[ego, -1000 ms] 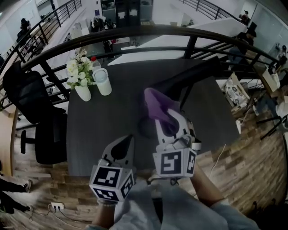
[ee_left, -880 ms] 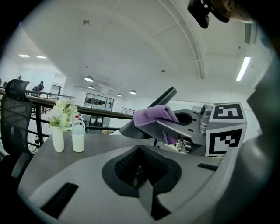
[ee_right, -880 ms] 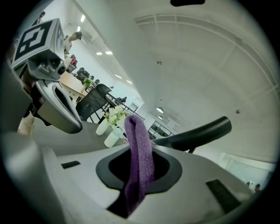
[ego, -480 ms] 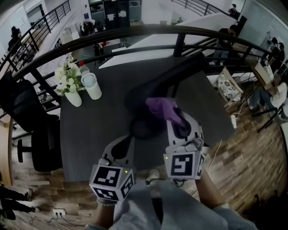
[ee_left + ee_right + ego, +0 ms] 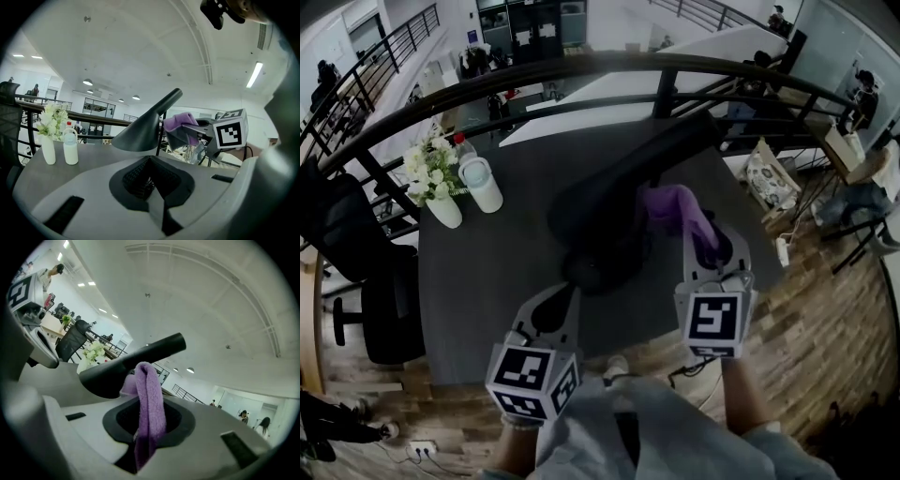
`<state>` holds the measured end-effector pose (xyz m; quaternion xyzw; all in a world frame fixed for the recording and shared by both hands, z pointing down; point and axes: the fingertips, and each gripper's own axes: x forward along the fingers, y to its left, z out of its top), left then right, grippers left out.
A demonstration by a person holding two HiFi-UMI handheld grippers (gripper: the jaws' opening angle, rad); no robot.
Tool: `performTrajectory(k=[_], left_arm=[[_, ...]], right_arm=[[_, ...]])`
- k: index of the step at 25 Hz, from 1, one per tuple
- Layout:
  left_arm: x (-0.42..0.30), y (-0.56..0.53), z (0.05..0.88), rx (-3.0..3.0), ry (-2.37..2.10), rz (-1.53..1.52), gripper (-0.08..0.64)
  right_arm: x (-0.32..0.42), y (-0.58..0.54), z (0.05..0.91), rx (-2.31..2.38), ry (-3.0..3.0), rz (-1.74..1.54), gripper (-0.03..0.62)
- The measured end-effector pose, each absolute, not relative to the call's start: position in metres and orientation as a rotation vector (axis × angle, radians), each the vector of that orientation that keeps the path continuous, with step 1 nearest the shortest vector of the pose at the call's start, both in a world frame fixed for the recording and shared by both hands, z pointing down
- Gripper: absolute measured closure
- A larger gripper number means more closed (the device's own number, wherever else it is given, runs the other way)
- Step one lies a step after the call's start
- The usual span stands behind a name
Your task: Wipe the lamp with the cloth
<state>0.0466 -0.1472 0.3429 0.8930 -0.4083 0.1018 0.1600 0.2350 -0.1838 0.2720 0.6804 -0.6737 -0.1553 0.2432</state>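
Over the dark tabletop [image 5: 478, 281], holding the right gripper [image 5: 705, 242] up at the right of the black lamp [image 5: 598, 214] and pinching a purple cloth [image 5: 673, 206] tight between its jaws. Letting a folded loop of the cloth stand up out of those jaws, with the loose end hanging down in front of them in the right gripper view. Holding the cloth close beside the lamp's cone-shaped shade and slanted arm, though not showing clearly enough to judge any contact with either. Sitting on the tabletop just ahead of the left gripper [image 5: 558, 298], the lamp's round base, with the shade leaning out above it and the arm running up toward the far right. Holding the left gripper lower and nearer the body, to the left of the right one, pointing toward the lamp with jaws pressed together and nothing between them. Leaving a white vase [image 5: 445, 211] of pale flowers [image 5: 429, 161] standing at the tabletop's far left corner, well apart from the lamp, just beside a white bottle [image 5: 481, 185]. Curving behind the tabletop, a dark railing [image 5: 581, 67]; standing off its left edge on the wooden floor, a black chair [image 5: 366, 262].
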Motion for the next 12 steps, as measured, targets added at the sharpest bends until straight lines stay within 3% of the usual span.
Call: performTrajectory(k=[12], left_arm=[[0.044, -0.150, 0.344, 2.520, -1.216, 0.305, 0.546]], right_arm=[[0.236, -0.208, 0.229, 1.966, -1.973, -0.429, 0.535]])
